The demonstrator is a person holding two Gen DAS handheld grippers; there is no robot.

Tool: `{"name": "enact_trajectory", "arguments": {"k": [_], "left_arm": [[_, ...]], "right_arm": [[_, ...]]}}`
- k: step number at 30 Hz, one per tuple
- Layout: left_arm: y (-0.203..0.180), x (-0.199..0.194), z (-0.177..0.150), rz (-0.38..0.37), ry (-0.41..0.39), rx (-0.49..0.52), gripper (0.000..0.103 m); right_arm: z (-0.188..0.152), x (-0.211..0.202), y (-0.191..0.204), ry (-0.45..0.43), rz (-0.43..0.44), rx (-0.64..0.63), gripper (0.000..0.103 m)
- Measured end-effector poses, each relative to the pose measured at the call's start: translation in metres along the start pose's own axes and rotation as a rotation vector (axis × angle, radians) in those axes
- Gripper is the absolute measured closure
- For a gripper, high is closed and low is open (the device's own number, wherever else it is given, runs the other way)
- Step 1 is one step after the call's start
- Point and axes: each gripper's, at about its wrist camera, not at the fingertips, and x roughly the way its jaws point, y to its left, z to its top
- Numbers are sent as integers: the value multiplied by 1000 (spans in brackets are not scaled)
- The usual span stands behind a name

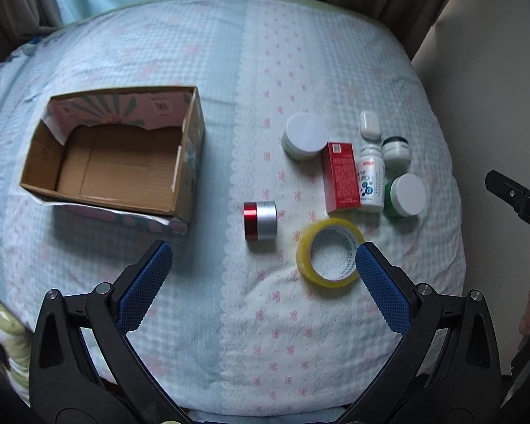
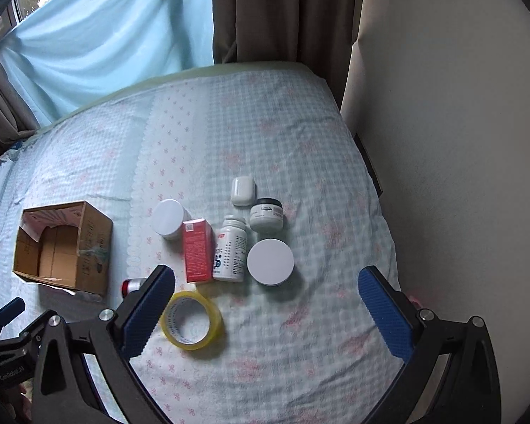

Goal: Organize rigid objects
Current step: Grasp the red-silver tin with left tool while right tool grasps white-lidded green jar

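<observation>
**Both grippers spread over the bedspread, nothing held**

Left gripper (image 1: 263,256) had its fingers wide apart, empty, above the quilted bedspread (image 1: 229,70). Red-and-silver jar (image 1: 260,221) lay on its side just ahead of the gap between the fingers. Yellow tape roll (image 1: 330,252) lay flat, its rim overlapped by the tip of that gripper's right-hand finger (image 1: 381,289); contact could not be told. Cardboard box (image 1: 116,162) sat open and empty ahead of the left-hand finger, well apart from the other items.

Right gripper (image 2: 265,284) was also spread wide and empty. Green jar with white lid (image 2: 270,261) sat just ahead of the gap between its fingers. Beyond it, touching or nearly so: white pill bottle (image 2: 231,252) on its side, red carton (image 2: 198,251) beside that, white-lidded jar (image 2: 168,218) further left. Dark-lidded jar (image 2: 266,215) and a small white case (image 2: 243,190) lay furthest ahead. Tape roll sat beside that gripper's left-hand finger (image 2: 148,312).
</observation>
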Motion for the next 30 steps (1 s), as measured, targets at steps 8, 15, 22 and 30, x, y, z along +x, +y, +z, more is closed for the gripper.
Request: {"name": "enact_trajectory", "arguments": {"k": [8, 15, 22, 30], "left_arm": [[-8, 103, 1, 37, 155, -36, 1], [-5, 166, 3, 64, 254, -64, 12], [-6, 193, 9, 75, 303, -57, 28], [-5, 208, 17, 48, 305, -86, 64]], "right_arm": [[-8, 112, -6, 199, 9, -77, 0], [-21, 186, -3, 334, -6, -162, 0], [-23, 229, 2, 399, -25, -272, 7], [-17, 253, 9, 436, 31, -325, 35]]}}
